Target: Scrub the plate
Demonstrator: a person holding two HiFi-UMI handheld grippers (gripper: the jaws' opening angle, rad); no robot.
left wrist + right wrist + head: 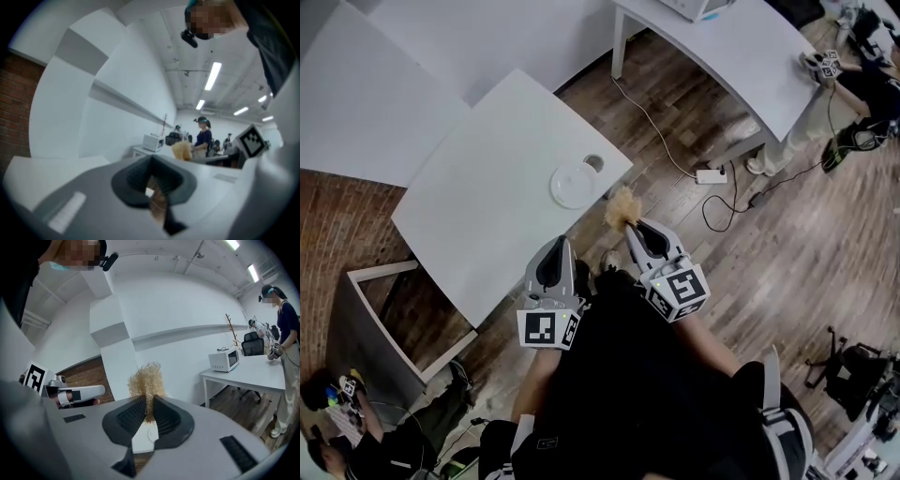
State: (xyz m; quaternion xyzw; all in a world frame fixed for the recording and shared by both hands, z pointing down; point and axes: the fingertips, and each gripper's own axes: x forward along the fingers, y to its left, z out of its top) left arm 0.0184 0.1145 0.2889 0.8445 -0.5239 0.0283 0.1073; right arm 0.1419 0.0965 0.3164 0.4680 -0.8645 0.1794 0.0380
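**Scrubber gripped, plate waiting at the desk corner**

In the lower middle of the head view, the left gripper is held low, close to the person's body. Its grey jaws are pressed together with nothing between them, probably idle because the plate needs no support yet. Just to its right, the right gripper pinches a scrubber, a loose ball of pale, wiry, straw-like fibres. It grips the lower part, so the bushy head is free for rubbing. The dark ribbed pads likely prevent slipping. Further up, the plate, round, white and smooth, lies flat near the corner of the white desk. It is apart from the scrubber and beside a small round hole.
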